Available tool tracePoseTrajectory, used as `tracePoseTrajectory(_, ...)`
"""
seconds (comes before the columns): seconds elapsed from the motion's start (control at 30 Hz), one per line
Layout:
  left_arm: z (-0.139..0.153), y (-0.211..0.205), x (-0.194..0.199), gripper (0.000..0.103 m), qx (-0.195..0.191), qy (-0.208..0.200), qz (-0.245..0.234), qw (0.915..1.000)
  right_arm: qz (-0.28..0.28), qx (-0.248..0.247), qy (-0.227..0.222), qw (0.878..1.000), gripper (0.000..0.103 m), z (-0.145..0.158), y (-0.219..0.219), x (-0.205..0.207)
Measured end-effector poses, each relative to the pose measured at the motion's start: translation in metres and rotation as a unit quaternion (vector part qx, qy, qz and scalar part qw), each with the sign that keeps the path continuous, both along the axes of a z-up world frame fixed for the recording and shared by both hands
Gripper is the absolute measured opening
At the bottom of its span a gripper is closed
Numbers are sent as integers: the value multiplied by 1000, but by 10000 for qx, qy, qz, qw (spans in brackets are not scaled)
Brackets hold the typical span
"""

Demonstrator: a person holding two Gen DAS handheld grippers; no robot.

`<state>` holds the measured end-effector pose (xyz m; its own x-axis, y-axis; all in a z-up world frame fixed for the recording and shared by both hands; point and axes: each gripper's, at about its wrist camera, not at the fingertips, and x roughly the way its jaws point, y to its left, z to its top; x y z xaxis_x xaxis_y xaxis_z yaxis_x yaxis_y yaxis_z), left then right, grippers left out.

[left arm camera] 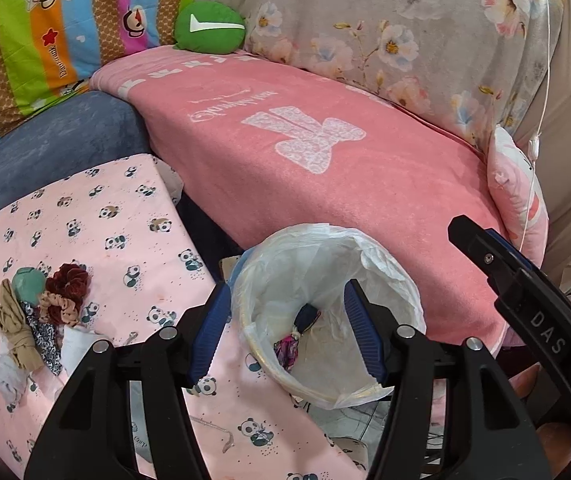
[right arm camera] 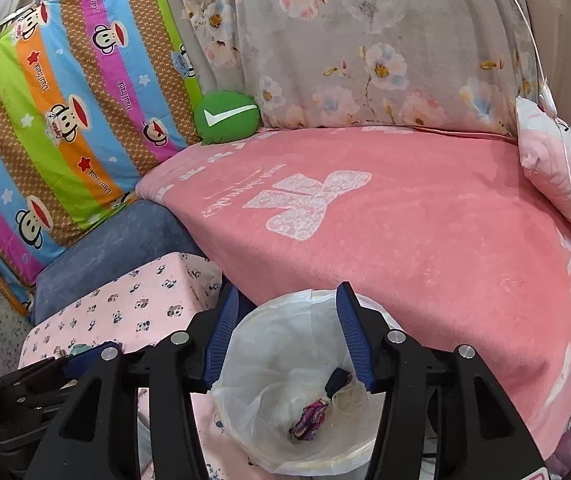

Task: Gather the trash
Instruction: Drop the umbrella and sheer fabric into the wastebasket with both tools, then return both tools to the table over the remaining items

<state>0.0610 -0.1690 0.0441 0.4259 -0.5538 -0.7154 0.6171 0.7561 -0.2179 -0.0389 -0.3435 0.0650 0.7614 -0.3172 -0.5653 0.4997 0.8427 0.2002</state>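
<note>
A round bin lined with a clear plastic bag [left arm camera: 389, 276] stands between the panda-print table and the pink couch; it also shows in the right wrist view [right arm camera: 245, 344]. A dark blue and purple patterned cloth [left arm camera: 295, 338] lies at its bottom, seen too in the right wrist view [right arm camera: 313, 416]. A heap of scrunchies and fabric scraps [left arm camera: 41, 312] lies on the table at left. My left gripper [left arm camera: 285, 300] is open and empty above the bin. My right gripper [right arm camera: 287, 300] is open and empty above the bin; its body shows at right in the left wrist view [left arm camera: 525, 304].
The table has a pink panda-print cover [left arm camera: 97, 216]. Behind are a couch with a pink towel [left arm camera: 325, 152], a green check-mark cushion [left arm camera: 209, 26], a striped monkey pillow [right arm camera: 65, 120], a floral cover [right arm camera: 365, 40], and a pink pillow [right arm camera: 557, 168] at right.
</note>
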Motion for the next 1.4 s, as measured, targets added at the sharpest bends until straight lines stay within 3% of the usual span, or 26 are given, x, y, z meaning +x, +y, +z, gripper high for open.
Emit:
tracePoseTrajectory(0.4,-19,48,4,56,192,124,579,9981,521,8,247,9983,54,-15,45,14)
tracePoseTrajectory(0.47,-22,58,6,58,213,150,692,9973,623,22,283,9977,54,-17,55,16)
tracePoseTrajectory(0.53,-24,69,7,67,245,128,829,9962,743,10,330,9967,55,-20,66,20)
tracePoseTrajectory(0.93,-38,139,21,69,338,190,1540,9873,1258,-68,508,9907,60,-30,121,38)
tracePoseTrajectory(1.2,-55,203,37,80,483,248,2232,9733,1536,-81,676,9858,60,-40,152,53)
tracePoseTrajectory(1.4,-79,257,52,81,595,517,2773,9575,1825,-107,816,9798,60,-50,183,67)
